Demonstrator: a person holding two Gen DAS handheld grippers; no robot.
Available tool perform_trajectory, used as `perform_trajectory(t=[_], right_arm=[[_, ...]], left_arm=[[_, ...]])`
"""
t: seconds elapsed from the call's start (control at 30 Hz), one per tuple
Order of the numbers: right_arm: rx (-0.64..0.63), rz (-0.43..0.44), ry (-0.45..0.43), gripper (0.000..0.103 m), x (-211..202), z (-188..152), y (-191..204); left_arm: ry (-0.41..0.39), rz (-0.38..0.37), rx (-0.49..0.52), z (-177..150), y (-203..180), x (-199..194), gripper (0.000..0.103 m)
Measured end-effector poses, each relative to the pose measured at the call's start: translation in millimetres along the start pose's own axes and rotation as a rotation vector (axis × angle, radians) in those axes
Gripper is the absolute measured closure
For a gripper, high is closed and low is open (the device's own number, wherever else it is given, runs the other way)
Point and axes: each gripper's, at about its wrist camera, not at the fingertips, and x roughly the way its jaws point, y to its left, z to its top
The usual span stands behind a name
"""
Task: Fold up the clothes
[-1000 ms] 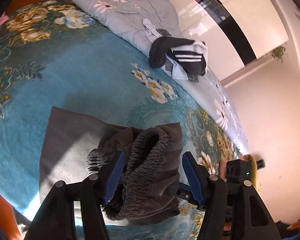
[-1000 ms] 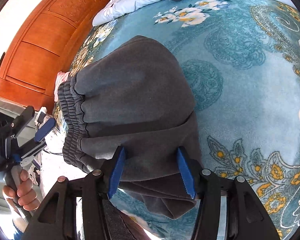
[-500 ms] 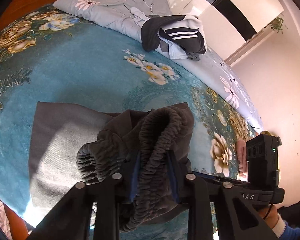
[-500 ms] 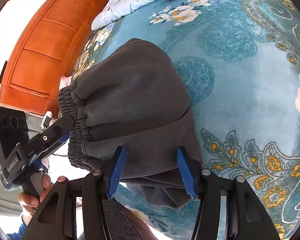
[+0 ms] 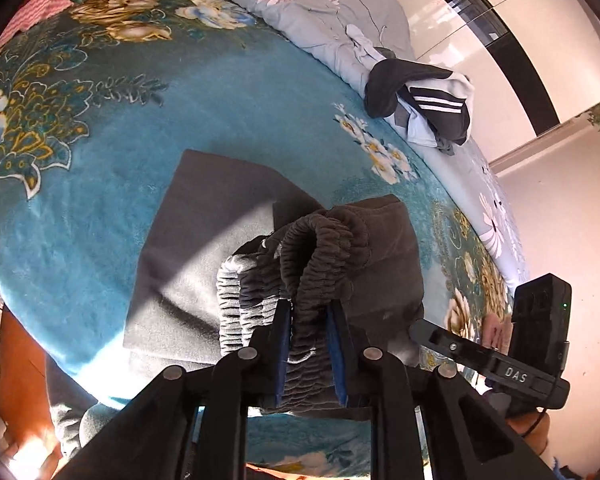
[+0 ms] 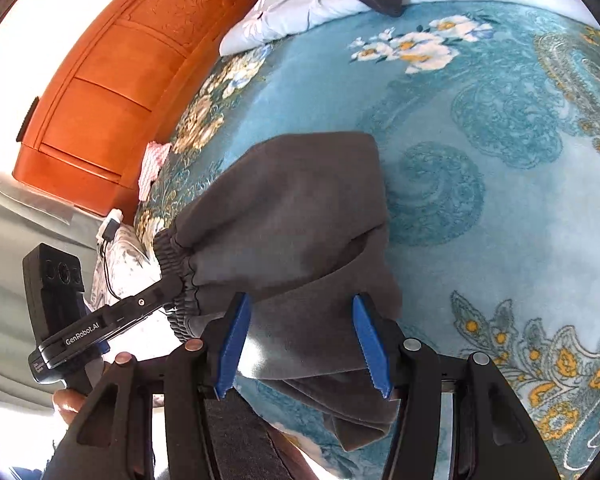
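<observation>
Dark grey sweatpants (image 5: 204, 240) lie partly folded on a teal floral blanket (image 5: 140, 128). Their ribbed elastic waistband (image 5: 320, 248) is bunched up and lifted. My left gripper (image 5: 310, 316) is shut on that waistband, blue pads pressing both sides. In the right wrist view the same sweatpants (image 6: 292, 216) spread ahead, and the waistband (image 6: 176, 264) is at the left, with the left gripper's fingertips (image 6: 168, 284) pinching it. My right gripper (image 6: 300, 312) is open above the near edge of the cloth, which lies under and between its fingers without being clamped.
A pile of dark and white striped clothes (image 5: 424, 100) sits on a pale blue daisy quilt (image 5: 324, 12) at the far side. An orange wooden headboard (image 6: 112, 80) stands to the left. A pink cloth (image 5: 36, 8) lies near the blanket's corner. A hand (image 6: 68, 400) holds the left gripper.
My left gripper went from open around the waistband to shut on it and has lifted it slightly. The right gripper stayed open over the pants' near edge.
</observation>
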Motion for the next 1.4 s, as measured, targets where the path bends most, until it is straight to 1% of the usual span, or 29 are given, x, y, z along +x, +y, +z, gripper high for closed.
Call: perform_trajectory(t=[0.03, 0.07, 0.1, 0.13, 0.17, 0.23, 0.3, 0.4, 0.43, 0.5, 0.53, 0.6, 0.67, 0.7, 0.73, 0.83, 0.93, 1.0, 1.03, 1.07, 1.1, 1.13, 1.17, 1.2, 1.27, 1.3, 1.4], right_arm=[[-0.001, -0.02, 0.01, 0.047, 5, 0, 1], [-0.002, -0.033, 0.011, 0.047, 5, -2, 0], [0.0, -0.041, 0.011, 0.047, 5, -3, -1], [0.011, -0.032, 0.011, 0.047, 4, -4, -3], [0.021, -0.023, 0.014, 0.047, 4, -5, -6], [0.031, -0.018, 0.017, 0.047, 3, -5, -9], [0.028, -0.02, 0.018, 0.047, 4, -6, -9], [0.022, -0.031, 0.022, 0.047, 5, -9, -8], [0.022, -0.03, 0.021, 0.047, 5, -9, -8], [0.024, -0.029, 0.021, 0.047, 5, -10, -8], [0.027, -0.03, 0.022, 0.047, 6, -9, -9], [0.036, -0.033, 0.02, 0.047, 5, -9, -10], [0.047, -0.034, 0.018, 0.047, 4, -8, -11], [0.056, -0.024, 0.018, 0.047, 3, -9, -12], [0.065, -0.015, 0.018, 0.047, 2, -9, -14], [0.082, -0.005, 0.021, 0.047, 1, -10, -17], [0.076, -0.009, 0.015, 0.047, -1, -11, -17], [0.08, -0.014, 0.018, 0.047, 0, -12, -17], [0.083, -0.015, 0.017, 0.047, 0, -11, -18], [0.085, -0.013, 0.015, 0.047, -1, -11, -17], [0.086, -0.009, 0.013, 0.047, -2, -11, -17], [0.088, 0.001, 0.011, 0.047, -4, -10, -18], [0.091, 0.009, 0.008, 0.047, -5, -10, -18], [0.096, 0.012, 0.002, 0.047, -8, -9, -19], [0.109, 0.017, -0.013, 0.047, -13, -7, -20], [0.117, 0.022, -0.021, 0.047, -16, -6, -21], [0.117, 0.048, -0.038, 0.047, -23, -3, -18]], left_arm=[[0.003, 0.025, 0.009, -1, 1, 0, 0.071], [0.005, 0.051, 0.025, -2, 0, 0, 0.057], [0.006, 0.069, 0.031, -4, 0, 1, 0.05], [0.007, 0.087, 0.037, -5, 0, 2, 0.041], [0.019, 0.074, 0.026, -7, 3, 5, 0.041], [0.059, -0.008, -0.028, -11, 13, 14, 0.04], [0.086, -0.05, -0.092, -13, 24, 23, 0.039], [0.077, -0.104, -0.174, -16, 35, 26, 0.036], [0.075, -0.111, -0.186, -16, 35, 26, 0.036], [0.081, -0.144, -0.177, -15, 27, 26, 0.036], [0.085, -0.144, -0.155, -14, 21, 27, 0.036], [0.097, -0.106, -0.089, -13, 10, 31, 0.036], [0.111, -0.071, -0.036, -13, 7, 40, 0.035], [0.122, -0.066, -0.032, -13, 8, 44, 0.035], [0.136, -0.071, -0.049, -13, 13, 49, 0.035], [0.135, -0.118, -0.128, -15, 22, 48, 0.035], [0.135, -0.117, -0.153, -17, 19, 45, 0.036], [0.113, -0.101, -0.163, -17, 17, 40, 0.043], [0.102, -0.088, -0.163, -17, 15, 38, 0.053], [0.093, -0.072, -0.159, -16, 13, 35, 0.058], [0.082, -0.065, -0.154, -15, 10, 31, 0.06], [0.068, -0.064, -0.147, -12, 8, 26, 0.064], [0.055, -0.073, -0.147, -8, 7, 20, 0.073], [0.041, -0.092, -0.153, -2, 7, 13, 0.079], [0.008, -0.131, -0.155, 11, 9, -4, 0.081], [-0.005, -0.133, -0.146, 17, 10, -11, 0.081], [-0.028, -0.098, -0.103, 28, 14, -23, 0.081]])
